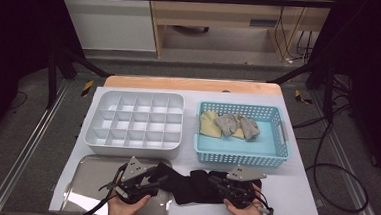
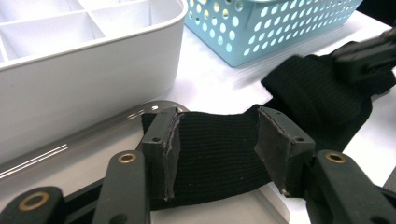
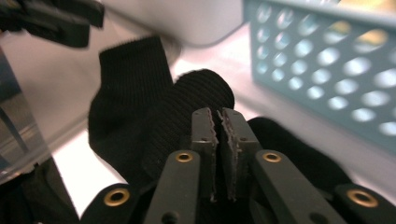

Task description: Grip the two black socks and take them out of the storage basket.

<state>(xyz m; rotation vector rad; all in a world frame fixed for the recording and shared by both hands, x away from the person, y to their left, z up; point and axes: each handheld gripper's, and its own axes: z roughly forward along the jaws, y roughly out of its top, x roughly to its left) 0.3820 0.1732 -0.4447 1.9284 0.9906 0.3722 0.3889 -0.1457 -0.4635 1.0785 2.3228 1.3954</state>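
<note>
Left claw (image 1: 146, 181) sits at the near-left of the surface (image 1: 298, 194), over a clear tray (image 1: 86, 174). Its jaws stand fairly wide, straddling one end of the black sock (image 1: 191, 185); the left gripper view shows the pads (image 2: 170, 144) flanking the fabric, apparently not pinching it. The sock's long axis runs left-right along the near edge, from the left claw across to the right claw (image 1: 226, 185).

Right claw is at the sock's right end, jaws narrow with only a slit between the pads (image 3: 208, 135). Black fabric lies under and around them, but I can't tell if any is caught.

Behind, well apart: white compartment organizer (image 1: 135, 121) at left, all cells bare; blue basket (image 1: 241, 153) at right holding yellow and grey socks (image 1: 230, 125).

The sock lies straight ahead of both claws and both hands are equally near, so the next move likely turns on which end gets gripped.

The high view gives the full layout and basket contents. The left gripper view gives the gaps between its pads and the fabric.
</note>
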